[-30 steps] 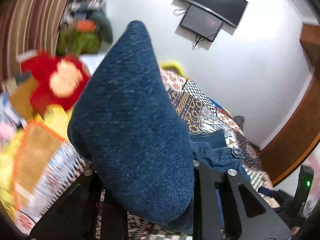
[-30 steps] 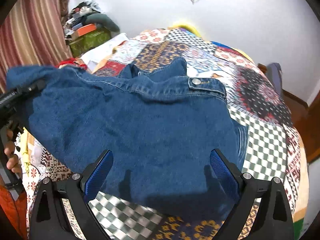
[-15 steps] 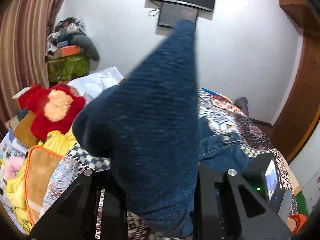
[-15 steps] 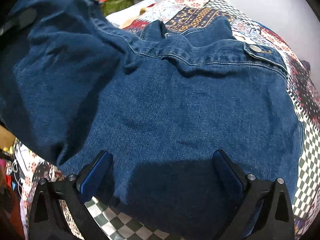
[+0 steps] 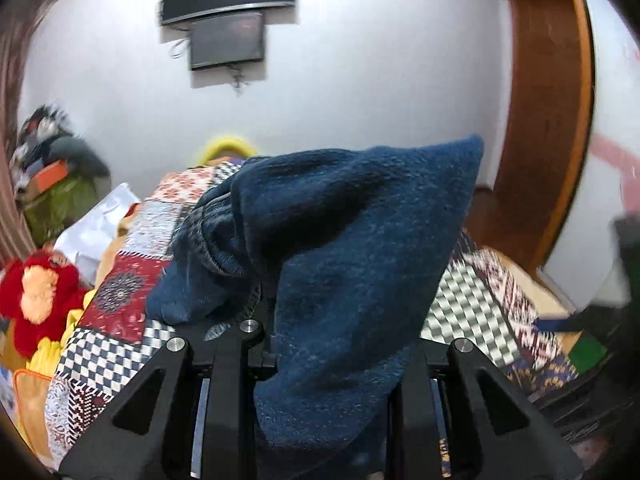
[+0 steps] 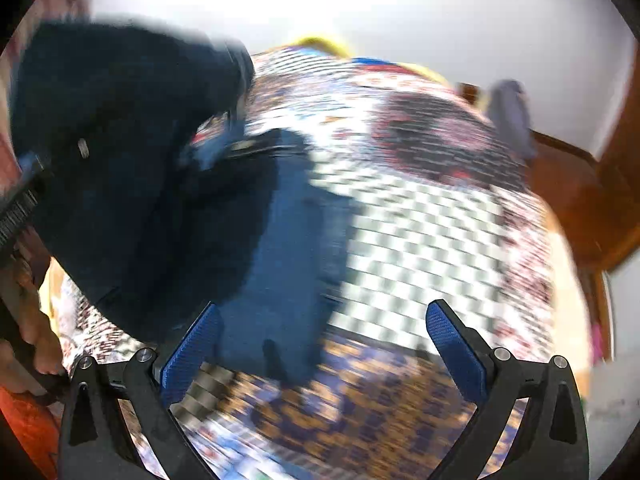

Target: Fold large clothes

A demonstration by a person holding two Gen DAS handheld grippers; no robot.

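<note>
Denim jacket [image 5: 340,264] hangs bunched from my left tongs [image 5: 332,344], jaws narrow and pinched on a thick fold, lifted over the left side of the patchwork bed [image 5: 472,304]. The rest trails onto the quilt toward that edge. My right tongs [image 6: 320,332] stand wide, holding nothing. I should carry the flap across level, then lay it flat without twisting it.

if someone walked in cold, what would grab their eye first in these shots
The big blue denim garment fills the middle of the left wrist view, bunched up and pinched in the left tool. Under it lies a loud patchwork quilt, checkered and floral, over the whole bed. At the left edge of the left view sits a bright red plush toy, and the right tool stands open above the quilt.
</note>
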